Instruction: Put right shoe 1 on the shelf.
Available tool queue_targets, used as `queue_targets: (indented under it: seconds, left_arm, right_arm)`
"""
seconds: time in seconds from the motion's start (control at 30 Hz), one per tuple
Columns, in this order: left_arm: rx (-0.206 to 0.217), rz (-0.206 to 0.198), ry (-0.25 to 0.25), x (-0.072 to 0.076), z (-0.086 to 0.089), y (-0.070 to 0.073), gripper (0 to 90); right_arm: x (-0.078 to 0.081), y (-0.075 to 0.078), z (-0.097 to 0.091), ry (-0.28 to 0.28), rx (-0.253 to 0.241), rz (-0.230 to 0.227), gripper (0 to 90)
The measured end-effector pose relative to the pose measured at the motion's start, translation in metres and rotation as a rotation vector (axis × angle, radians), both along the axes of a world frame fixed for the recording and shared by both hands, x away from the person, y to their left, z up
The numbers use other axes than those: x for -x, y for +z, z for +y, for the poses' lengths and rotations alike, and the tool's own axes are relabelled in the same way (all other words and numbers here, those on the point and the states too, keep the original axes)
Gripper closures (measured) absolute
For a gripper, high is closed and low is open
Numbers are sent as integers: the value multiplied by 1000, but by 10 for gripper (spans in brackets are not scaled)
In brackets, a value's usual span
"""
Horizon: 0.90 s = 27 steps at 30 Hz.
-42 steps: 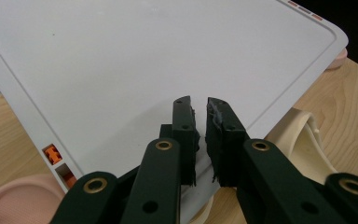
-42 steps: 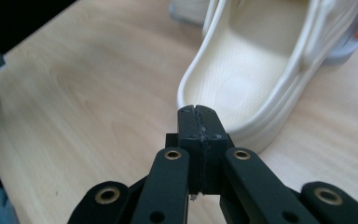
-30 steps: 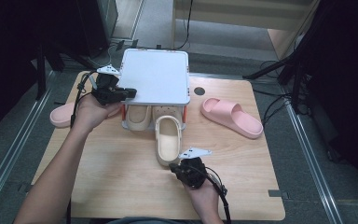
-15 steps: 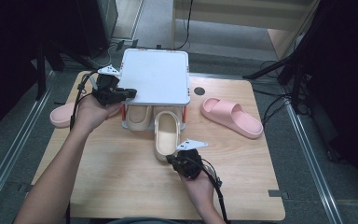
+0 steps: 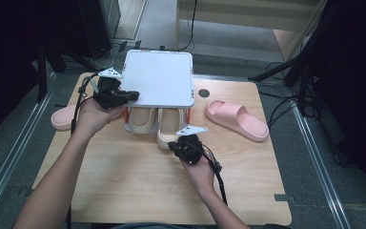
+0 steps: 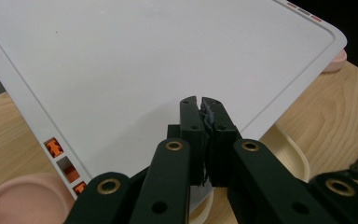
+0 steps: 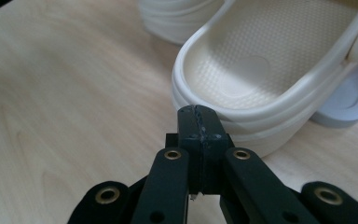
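A white flat-topped rack (image 5: pixel 159 78) stands at the back of the wooden table (image 5: pixel 138 191), with two cream slippers under it. The left cream slipper (image 5: pixel 140 119) is tucked well in. The right cream slipper (image 5: pixel 169 133) sticks out with its heel toward me. My right gripper (image 5: pixel 173 146) is shut, and its tips (image 7: pixel 198 116) press against that slipper's heel rim (image 7: pixel 261 70). Also shut with nothing in it, my left gripper (image 5: pixel 134 95) rests over the rack's left front corner (image 6: pixel 121 70).
One pink slipper (image 5: pixel 237 119) lies on the table right of the rack. Another pink slipper (image 5: pixel 64 118) lies at the table's left edge behind my left hand. A dark round hole (image 5: pixel 203 93) sits beside the rack. Orange clips (image 6: pixel 53 147) line the rack's edge.
My right gripper has moved forward and pushed the right cream slipper farther under the rack. The left gripper has stayed at the rack's corner.
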<state>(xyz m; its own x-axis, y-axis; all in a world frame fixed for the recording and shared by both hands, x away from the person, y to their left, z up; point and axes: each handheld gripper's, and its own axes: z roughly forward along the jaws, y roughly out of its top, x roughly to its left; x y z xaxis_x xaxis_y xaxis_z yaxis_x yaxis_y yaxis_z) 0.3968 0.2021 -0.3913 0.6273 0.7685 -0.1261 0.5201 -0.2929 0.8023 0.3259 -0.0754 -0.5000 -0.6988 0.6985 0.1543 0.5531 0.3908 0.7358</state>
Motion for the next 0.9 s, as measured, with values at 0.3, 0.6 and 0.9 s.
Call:
queue_targets:
  seconds: [0.3,0.6,0.9]
  left_arm:
    - [8,3,1,1,0,0,866]
    - [33,16,-6,6,5,0,840]
    - [69,59,3,10,18,5,675]
  right_arm:
    - [-31,1,1,-14,-8,-15,900]
    - [-43,-4,4,-25,-43,-28,867]
    - [-38,0,0,-14,-69,13,834]
